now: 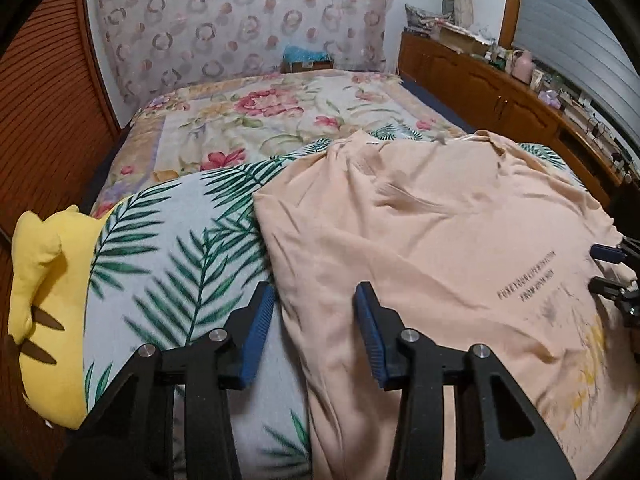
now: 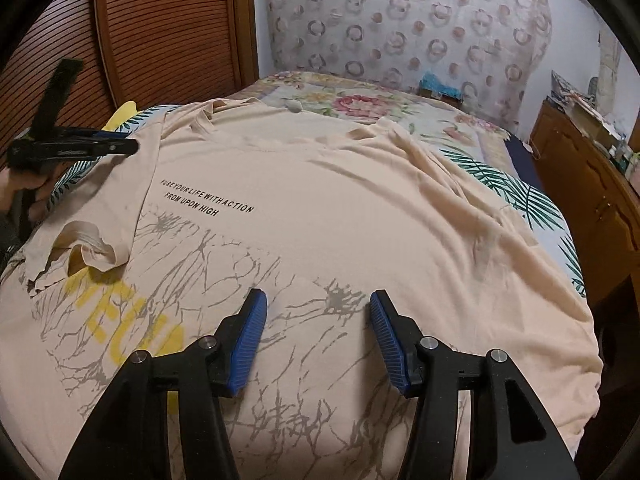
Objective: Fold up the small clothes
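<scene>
A peach T-shirt (image 1: 440, 240) with black lettering and a grey-and-yellow print lies spread on the bed, one side folded in over the print (image 2: 88, 248). My left gripper (image 1: 314, 300) is open and empty, hovering over the shirt's left edge. My right gripper (image 2: 316, 304) is open and empty, just above the printed front of the shirt (image 2: 320, 220). The right gripper also shows at the right edge of the left wrist view (image 1: 612, 268). The left gripper shows at the left of the right wrist view (image 2: 120, 146), beside the shirt's edge.
The shirt rests on a palm-leaf quilt (image 1: 168, 264) over a floral bedspread (image 1: 260, 120). A yellow plush pillow (image 1: 44, 300) lies at the left. A wooden cabinet (image 1: 500, 92) with clutter runs along the right. A slatted wooden door (image 2: 160, 32) stands at the left.
</scene>
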A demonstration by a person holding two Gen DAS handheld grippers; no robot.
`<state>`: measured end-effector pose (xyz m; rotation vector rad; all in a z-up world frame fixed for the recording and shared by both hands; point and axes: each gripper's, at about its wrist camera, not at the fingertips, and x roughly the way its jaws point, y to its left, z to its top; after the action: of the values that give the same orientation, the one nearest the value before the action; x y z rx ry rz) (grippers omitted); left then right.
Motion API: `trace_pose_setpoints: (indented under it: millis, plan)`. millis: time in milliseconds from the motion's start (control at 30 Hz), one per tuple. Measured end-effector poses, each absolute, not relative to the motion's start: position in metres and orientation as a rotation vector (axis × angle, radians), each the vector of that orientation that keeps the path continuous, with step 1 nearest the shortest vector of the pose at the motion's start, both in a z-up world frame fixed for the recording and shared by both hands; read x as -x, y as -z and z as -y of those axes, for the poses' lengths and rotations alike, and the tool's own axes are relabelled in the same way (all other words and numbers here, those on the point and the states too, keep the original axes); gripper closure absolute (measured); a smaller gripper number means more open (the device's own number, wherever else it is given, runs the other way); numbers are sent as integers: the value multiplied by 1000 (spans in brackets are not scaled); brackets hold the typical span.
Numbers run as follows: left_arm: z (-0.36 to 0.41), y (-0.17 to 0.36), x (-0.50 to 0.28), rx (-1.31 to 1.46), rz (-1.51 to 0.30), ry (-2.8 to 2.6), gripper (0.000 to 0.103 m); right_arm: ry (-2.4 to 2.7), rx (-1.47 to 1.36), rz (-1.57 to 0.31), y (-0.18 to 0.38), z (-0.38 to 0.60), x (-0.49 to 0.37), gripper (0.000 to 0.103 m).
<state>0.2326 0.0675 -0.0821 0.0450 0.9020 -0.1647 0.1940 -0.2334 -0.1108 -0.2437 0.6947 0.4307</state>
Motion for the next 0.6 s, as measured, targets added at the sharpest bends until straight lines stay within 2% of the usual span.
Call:
trace_pose_setpoints:
  millis: [33,100,167,200,433,600]
  plan:
    - [-67,82,-235,-44,-898,166,59,-433,241,-696,112,238,-201,47]
    - [-67,81,-238,-44,-898,167,67,-434,241,-695,111,239,-200,47]
    - [-70,78,-239,-28,-891,174,92,-434,241,-695,111,239,-200,47]
    - [-72,76,-239,-22,-883,173,95,-434,241,-695,111,240,-201,47]
    - [-97,60,-250,-32,-800,57,98,-434,242,-695,112,239,-200,47]
    - [-111,62,-260,-26,-811,31,98,-435,242,-695,112,242,-203,47]
